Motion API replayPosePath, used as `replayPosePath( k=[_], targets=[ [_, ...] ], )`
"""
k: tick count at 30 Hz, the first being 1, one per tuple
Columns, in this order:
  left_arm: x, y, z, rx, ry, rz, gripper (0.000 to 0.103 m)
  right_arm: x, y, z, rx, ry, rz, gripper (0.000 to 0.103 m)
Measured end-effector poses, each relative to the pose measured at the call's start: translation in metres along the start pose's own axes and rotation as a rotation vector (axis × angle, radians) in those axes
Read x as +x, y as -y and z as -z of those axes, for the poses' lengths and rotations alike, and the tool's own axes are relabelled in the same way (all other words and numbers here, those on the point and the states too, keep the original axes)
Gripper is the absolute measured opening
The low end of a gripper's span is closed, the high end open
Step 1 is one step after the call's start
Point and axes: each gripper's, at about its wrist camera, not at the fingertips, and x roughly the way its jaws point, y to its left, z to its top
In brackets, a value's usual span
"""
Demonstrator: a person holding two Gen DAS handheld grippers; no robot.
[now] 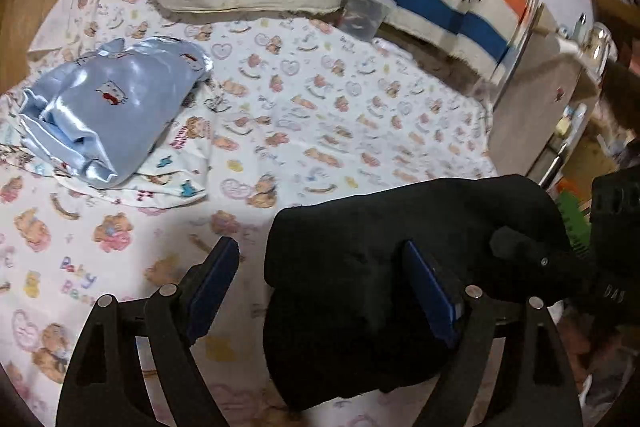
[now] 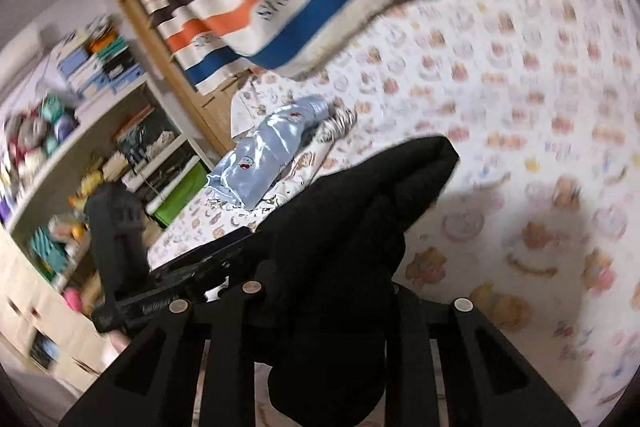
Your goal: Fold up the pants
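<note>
1. The black, soft, thick-fabric pants (image 2: 352, 247) are held off the bed in a bunched mass, gripped between the nearly closed fingers of the right gripper (image 2: 344, 311); the grip appears to be taken so that the cloth hangs free for folding.
2. The left gripper (image 1: 320, 291) is seen with its blue-padded fingers (image 1: 212, 287) spread wide and nothing pressed between them; the black fabric lies against and beyond the right-hand finger only, so the cloth seems to be released on this side.
3. The bed sheet printed with bears and hearts (image 1: 320, 107) lies bare ahead of both pairs of fingers, probably kept as the folding surface.
4. A shiny light-blue satin garment (image 1: 108, 107) is placed well ahead of the left fingers, clear of that area.
</note>
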Motion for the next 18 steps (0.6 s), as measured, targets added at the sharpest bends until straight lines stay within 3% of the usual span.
replayPosePath(
  k=[7,11,15,18],
  targets=[
    [-0.006,0.012,0.000,-0.013,0.034,0.087,0.084,-0.025,-0.012,-0.036,-0.040,0.018,-0.045,0.023],
    [-0.003,0.016,0.002,-0.052,0.038,0.152,0.084,-0.033,-0.025,-0.056,-0.041,0.036,-0.016,0.021],
    [-0.002,0.016,0.004,-0.098,0.059,0.265,0.084,-0.038,-0.038,-0.071,-0.079,0.059,-0.007,0.021],
    [-0.006,0.011,0.003,-0.151,0.101,0.366,0.087,-0.044,-0.044,-0.082,-0.081,0.043,-0.070,0.021]
  ],
)
